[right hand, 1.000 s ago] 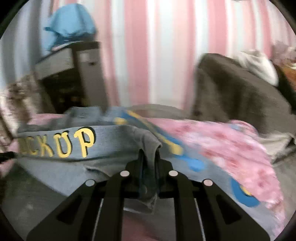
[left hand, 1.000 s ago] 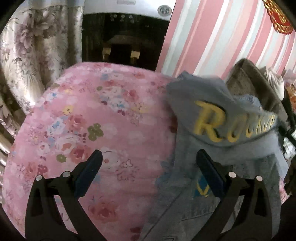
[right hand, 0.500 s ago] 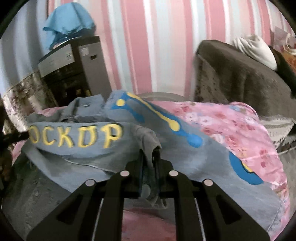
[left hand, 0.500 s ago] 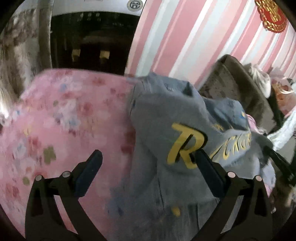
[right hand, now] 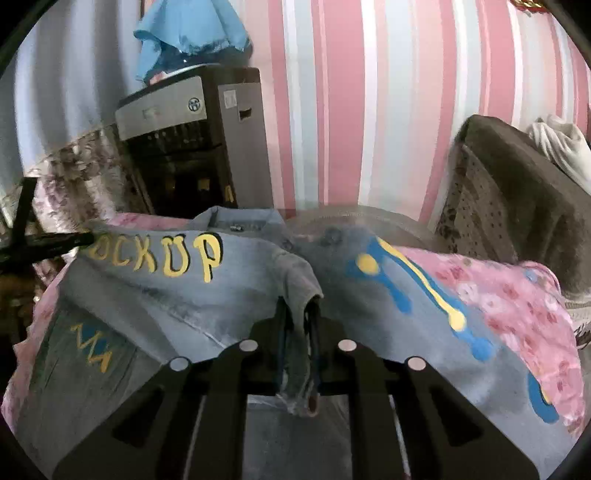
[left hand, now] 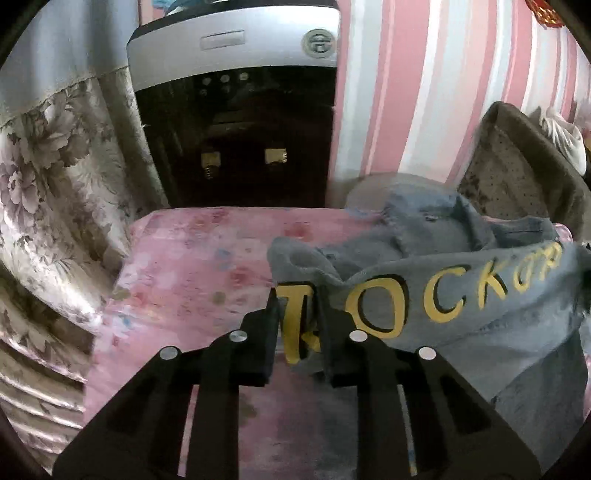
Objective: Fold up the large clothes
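A grey-blue denim jacket [left hand: 461, 325] with yellow "ROCKUP" lettering lies on a pink floral bedspread [left hand: 192, 266]. My left gripper [left hand: 299, 325] is closing its jaws on the lettered edge at the "R", with cloth filling the gap between the pads. In the right wrist view the jacket [right hand: 166, 295] spreads across the bedspread [right hand: 517, 295], showing blue and yellow painted marks. There my right gripper [right hand: 297, 332] is shut on a raised fold of denim. The left gripper's dark fingertips [right hand: 55, 242] show at the lettering's far left end.
A silver and black appliance [left hand: 240, 129] stands against the pink striped wall beyond the bed, with a blue cloth [right hand: 184, 33] on top. A floral curtain [left hand: 55, 184] hangs at the left. A brown armchair [right hand: 517, 177] with a white cloth [right hand: 561, 144] is at the right.
My left gripper stood wide open over the bedspread and jacket; it has now moved to the lettered edge and closed on it. My right gripper kept its fold and shifted sideways.
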Tool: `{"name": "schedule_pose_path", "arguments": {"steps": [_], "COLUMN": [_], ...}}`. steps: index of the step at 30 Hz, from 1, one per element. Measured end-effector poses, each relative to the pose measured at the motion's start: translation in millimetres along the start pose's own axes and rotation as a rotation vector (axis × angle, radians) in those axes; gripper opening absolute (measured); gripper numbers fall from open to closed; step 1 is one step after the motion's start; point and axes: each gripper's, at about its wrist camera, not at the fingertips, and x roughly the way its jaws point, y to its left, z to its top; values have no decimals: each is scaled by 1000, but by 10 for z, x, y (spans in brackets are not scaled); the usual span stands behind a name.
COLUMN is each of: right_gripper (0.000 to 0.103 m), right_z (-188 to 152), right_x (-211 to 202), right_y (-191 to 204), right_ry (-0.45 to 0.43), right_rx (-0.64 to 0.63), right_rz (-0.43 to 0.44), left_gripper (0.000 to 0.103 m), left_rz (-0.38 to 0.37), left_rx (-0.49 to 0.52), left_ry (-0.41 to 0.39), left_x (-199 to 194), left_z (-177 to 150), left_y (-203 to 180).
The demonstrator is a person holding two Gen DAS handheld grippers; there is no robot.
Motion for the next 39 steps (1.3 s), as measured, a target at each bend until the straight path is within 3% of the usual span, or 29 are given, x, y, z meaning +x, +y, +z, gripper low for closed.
{"name": "schedule_pose_path", "arguments": {"steps": [3,4,5,6,7,8,9,10,13,16,21,25,31,36,39], "right_gripper": [15,19,27,43,53,59,63,64,73,74,74,75,75,75,75], "right_z": [24,-32,-73,-130,-190,-219,-248,-288,-385,-512,-888,-1426,-2050,-2274,-2225], "right_x": [382,555,637,690,681,654,620,573,412,37,-676,-1355,-1925,-1912,-1764], "right_y": [99,83,69,42,8,-14,-37,-89,-171,-271,-772,-1327,-2243,-2654,-2687], "right_ry": [94,157,194,229,234,225,218,220,220,155,70,11,-2,25,37], "right_rx": [-26,-14,-5,5,20,25,32,48,79,81,172,305,472,562,546], "right_rz": [-62,-80,-93,-102,-99,-103,-105,-89,-59,-78,-163,-283,-430,-359,-319], "left_gripper": [19,19,19,21,31,51,60,75,91,92,91,92,98,100,100], "left_rz": [288,268,189,146,96,77,48,-1,-55,-23,-38,-116,-188,-140,-113], "left_rx": [78,32,-52,-94,-125,-125,-123,-122,-48,21,-13,-39,-100,-166,-156], "left_ry": [-31,18,50,46,8,-12,-38,-72,-90,-51,51,-11,-115,-178,-157], "left_x": [138,237,256,215,78,5,-94,-221,-309,-166,74,-289,-1004,-1360,-1367], "left_z": [-16,-53,-97,-120,-156,-163,-170,-184,-238,-348,-725,-979,-1355,-1589,-1649], "left_y": [140,271,403,452,452,420,356,258,-96,-314,-338,-367,-568,-649,-762]}}
